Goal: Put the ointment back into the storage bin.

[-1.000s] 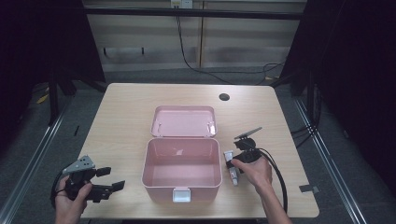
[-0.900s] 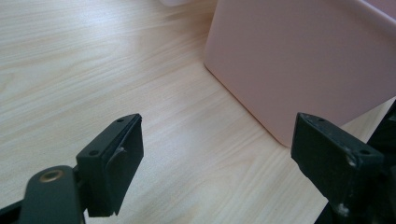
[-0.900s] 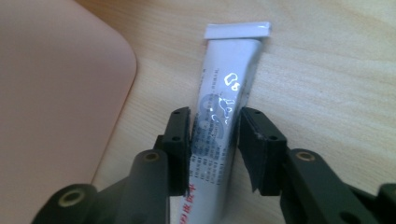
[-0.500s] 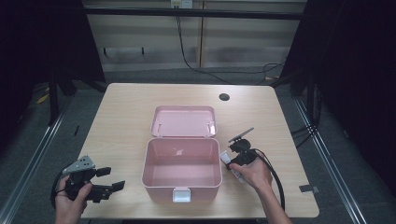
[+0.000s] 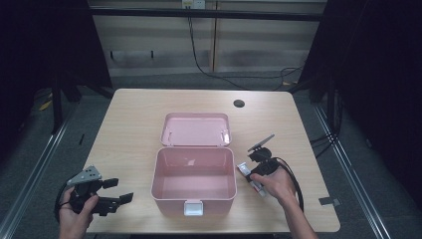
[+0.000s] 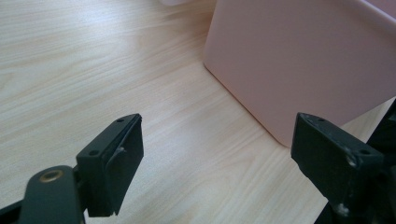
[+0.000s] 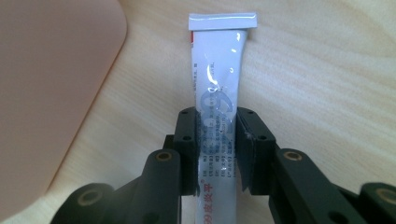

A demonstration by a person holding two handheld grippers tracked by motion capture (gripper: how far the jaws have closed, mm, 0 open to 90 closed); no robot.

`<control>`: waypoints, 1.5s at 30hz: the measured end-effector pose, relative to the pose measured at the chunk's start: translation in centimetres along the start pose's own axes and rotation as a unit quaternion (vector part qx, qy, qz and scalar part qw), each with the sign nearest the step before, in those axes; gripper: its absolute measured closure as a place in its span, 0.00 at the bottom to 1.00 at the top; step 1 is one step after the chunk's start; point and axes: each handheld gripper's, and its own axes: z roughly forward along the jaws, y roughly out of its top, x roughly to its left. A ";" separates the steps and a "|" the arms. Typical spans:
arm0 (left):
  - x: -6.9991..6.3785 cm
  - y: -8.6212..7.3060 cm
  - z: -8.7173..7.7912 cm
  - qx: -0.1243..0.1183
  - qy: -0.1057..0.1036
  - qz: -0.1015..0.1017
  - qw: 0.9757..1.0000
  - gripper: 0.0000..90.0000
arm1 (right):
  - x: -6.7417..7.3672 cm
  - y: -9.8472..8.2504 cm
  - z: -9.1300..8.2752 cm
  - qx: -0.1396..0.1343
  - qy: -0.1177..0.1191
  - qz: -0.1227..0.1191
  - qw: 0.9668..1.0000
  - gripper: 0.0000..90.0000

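An open pink box (image 5: pixel 195 179) stands mid-table with its lid (image 5: pixel 195 129) laid back behind it. To the right of the box lies a white tube (image 7: pixel 217 79) with grey print, flat on the wood. My right gripper (image 7: pixel 217 149) has just been closing and is now shut on the tube, pads pressed to both its sides. From above, the right gripper (image 5: pixel 255 175) sits low by the box's right wall. My left gripper (image 5: pixel 117 191) stands open near the table's front left; the box's pink wall (image 6: pixel 303 60) lies ahead of it, nothing between its fingers.
The wooden table (image 5: pixel 129 124) has a round cable hole (image 5: pixel 239 103) at the back right. A grey tag (image 5: pixel 328 201) lies at the front right edge. Black cables trail from both grippers.
The right gripper has shifted slightly toward the box and its jaws have closed onto the tube. The left hand and gripper have stayed put.
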 end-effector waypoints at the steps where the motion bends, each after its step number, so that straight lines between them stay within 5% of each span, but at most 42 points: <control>1: 0.0 0.0 0.0 0.000 0.000 0.000 1.000 0.19 | 0.0 -0.1 0.0 0.002 0.002 -0.002 1.000 0.80; 17: 0.0 0.0 0.0 0.000 0.000 0.000 1.000 0.19 | 0.1 -0.2 -1.2 0.080 0.016 -0.070 0.994 0.80; 31: 0.0 0.0 0.0 0.000 0.000 0.000 1.000 0.19 | 0.2 -0.2 -3.7 0.085 0.025 -0.092 0.992 0.80; 45: 0.0 0.0 0.0 -0.001 0.000 0.000 1.000 0.19 | 0.9 -0.3 -5.4 0.106 0.037 -0.137 0.984 0.80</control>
